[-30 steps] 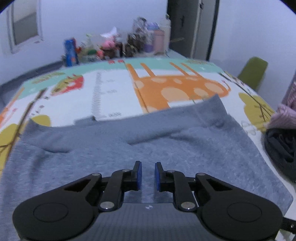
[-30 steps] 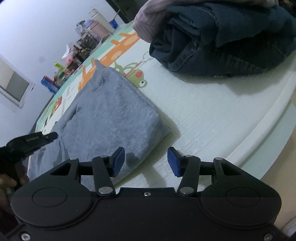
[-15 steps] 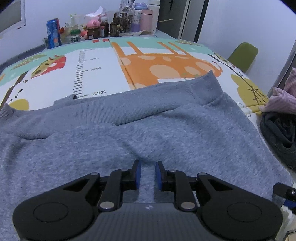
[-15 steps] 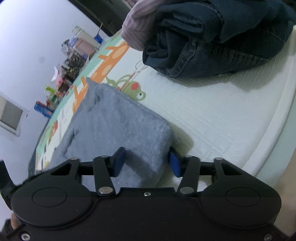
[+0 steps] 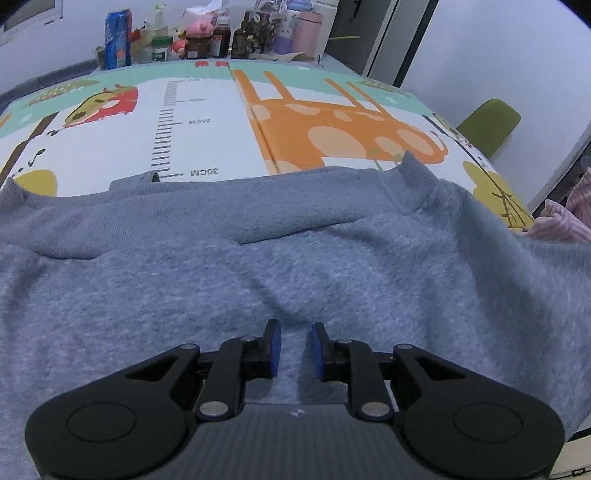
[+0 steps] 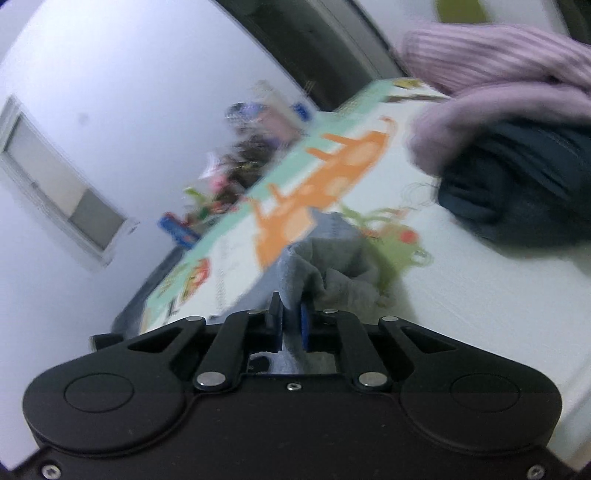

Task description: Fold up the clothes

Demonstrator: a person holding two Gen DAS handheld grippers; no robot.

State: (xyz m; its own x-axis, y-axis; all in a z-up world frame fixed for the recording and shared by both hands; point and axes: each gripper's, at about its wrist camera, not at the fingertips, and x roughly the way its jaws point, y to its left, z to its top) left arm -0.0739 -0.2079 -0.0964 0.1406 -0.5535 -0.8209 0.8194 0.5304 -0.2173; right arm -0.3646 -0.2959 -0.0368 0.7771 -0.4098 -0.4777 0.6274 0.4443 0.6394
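1. Nearest us in the left view, the left gripper (image 5: 293, 347) has its fingers drawn close on a raised fold of the sweater (image 5: 258, 266), with grey cloth filling the narrow gap.
2. In the right view, the right gripper (image 6: 291, 326) has its pads pressed together on a bunched corner of the sweater (image 6: 332, 266), which rises toward 12 o'clock from the tips.
3. The sweater lies spread on the mat (image 5: 207, 122), its ribbed band toward 12 o'clock.
4. Only the right view, though blurred, shows the dark jeans (image 6: 517, 192) at 2 o'clock under a striped pink garment (image 6: 491, 62).
5. Only the left view shows sharply the bottles (image 5: 221, 35) at 12 o'clock; we cannot tell their contents.
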